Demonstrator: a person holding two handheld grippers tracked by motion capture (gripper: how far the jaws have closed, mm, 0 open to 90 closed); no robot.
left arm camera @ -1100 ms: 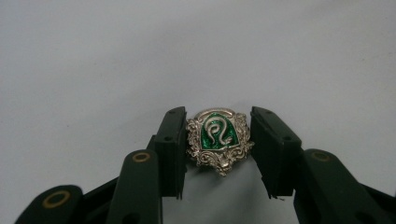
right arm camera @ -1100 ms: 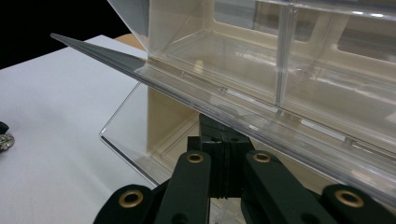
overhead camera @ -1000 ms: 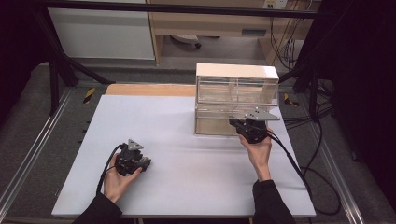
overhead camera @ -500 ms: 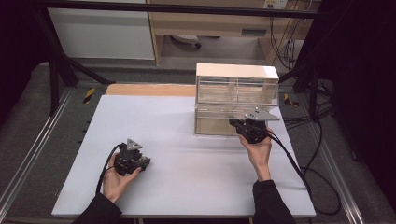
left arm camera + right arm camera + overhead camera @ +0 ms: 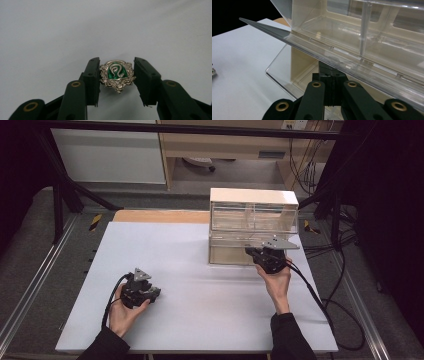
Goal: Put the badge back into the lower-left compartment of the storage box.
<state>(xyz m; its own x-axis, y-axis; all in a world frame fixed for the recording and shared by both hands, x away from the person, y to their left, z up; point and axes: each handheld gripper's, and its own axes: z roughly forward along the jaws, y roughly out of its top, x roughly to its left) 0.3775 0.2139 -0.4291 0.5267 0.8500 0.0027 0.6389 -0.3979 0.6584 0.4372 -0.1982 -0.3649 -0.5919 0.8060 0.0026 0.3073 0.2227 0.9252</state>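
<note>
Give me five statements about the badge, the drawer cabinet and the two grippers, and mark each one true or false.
1. A silver and green badge sits between the fingers of the left gripper. True.
2. The badge bears a red lion. False: a silver snake on green.
3. The right gripper is at the clear drawer cabinet. True.
4. The right gripper's fingers are spread wide. False: they are pressed together.
5. The cabinet stands at the table's near left corner. False: far right.

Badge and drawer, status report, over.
Left claw closed on the badge, above the table. Right claw shut at the clear drawer, pulled open. Nothing in the way.
</note>
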